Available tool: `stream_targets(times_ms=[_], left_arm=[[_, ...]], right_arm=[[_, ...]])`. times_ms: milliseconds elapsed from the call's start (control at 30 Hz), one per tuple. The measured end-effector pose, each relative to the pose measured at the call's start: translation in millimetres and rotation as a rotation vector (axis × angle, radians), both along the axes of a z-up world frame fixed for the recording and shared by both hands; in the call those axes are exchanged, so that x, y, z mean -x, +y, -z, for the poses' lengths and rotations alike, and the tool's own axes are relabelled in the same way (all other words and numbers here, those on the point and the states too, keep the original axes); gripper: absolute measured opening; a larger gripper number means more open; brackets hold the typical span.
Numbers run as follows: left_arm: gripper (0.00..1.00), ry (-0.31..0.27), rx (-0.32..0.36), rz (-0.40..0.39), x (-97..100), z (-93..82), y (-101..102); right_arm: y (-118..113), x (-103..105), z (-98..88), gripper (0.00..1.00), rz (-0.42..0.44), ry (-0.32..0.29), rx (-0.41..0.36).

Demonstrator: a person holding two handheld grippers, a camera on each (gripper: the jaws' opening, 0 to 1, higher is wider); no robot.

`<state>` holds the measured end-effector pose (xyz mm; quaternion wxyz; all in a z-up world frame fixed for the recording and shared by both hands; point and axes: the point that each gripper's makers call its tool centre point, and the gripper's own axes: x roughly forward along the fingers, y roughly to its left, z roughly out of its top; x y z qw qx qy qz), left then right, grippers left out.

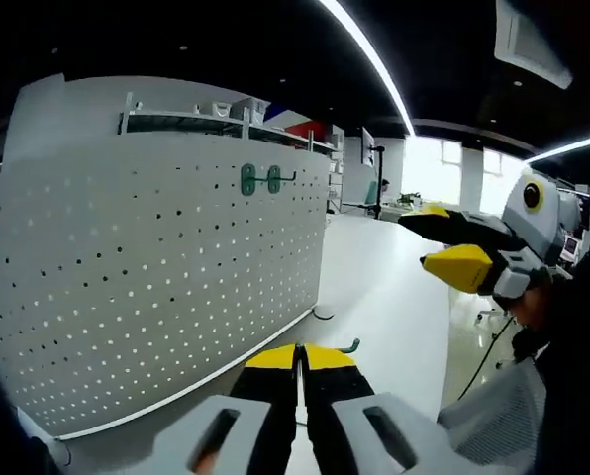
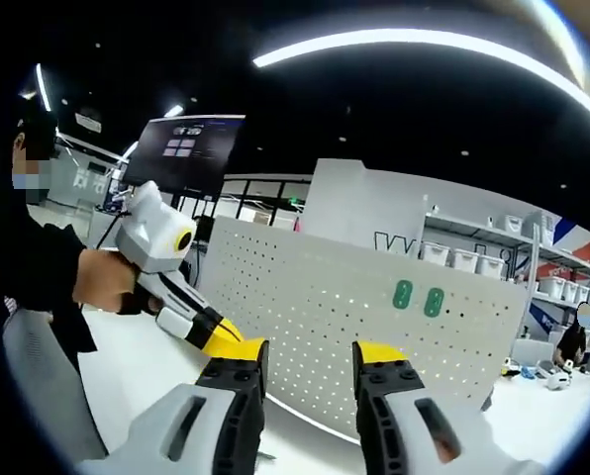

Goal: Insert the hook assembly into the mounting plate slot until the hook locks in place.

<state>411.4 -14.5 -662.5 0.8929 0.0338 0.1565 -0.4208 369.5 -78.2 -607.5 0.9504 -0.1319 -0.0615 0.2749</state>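
Your left tongs (image 1: 298, 361) are pinched narrow, yellow tips together, and whether anything thin sits between them you can't tell. Just beyond the tips a green hook (image 1: 349, 347) lies on the white table (image 1: 384, 287), near the foot of the white pegboard (image 1: 147, 277) standing on your left. Two green hook mounts (image 1: 260, 179) sit high on the board, side by side. Your right tongs (image 2: 310, 358) are spread wide and hold nothing, pointed at the pegboard with the green mounts beyond them. A person's hand (image 2: 105, 280) grips the left tongs from the left side.
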Motion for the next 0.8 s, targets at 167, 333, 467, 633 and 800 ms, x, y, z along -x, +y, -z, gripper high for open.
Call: stream_targets(times_ms=[167, 333, 467, 633, 800], left_arm=[[0.01, 0.003, -0.003, 0.013, 8.4, -11.7, -4.5], [0.01, 0.013, -0.012, 0.022, 15.4, -18.9, -9.8], [0.01, 0.014, -0.01, 0.035, 20.7, -23.5, -15.1], [0.01, 0.027, 0.002, 0.052, 26.5, -27.9, -20.3], [0.01, 0.031, -0.003, 0.069, 33.1, -30.8, -24.6]], right_arm=[[10.9, 4.4, 11.1, 0.27, -0.035, 0.019, 0.026], [17.1, 6.2, 20.7, 0.22, -0.063, 0.049, 0.037], [21.6, 7.9, 23.9, 0.19, -0.081, 0.056, 0.049], [25.7, 8.4, 30.5, 0.16, -0.091, 0.059, 0.087], [27.5, 9.6, 32.0, 0.11, -0.097, 0.056, 0.102]])
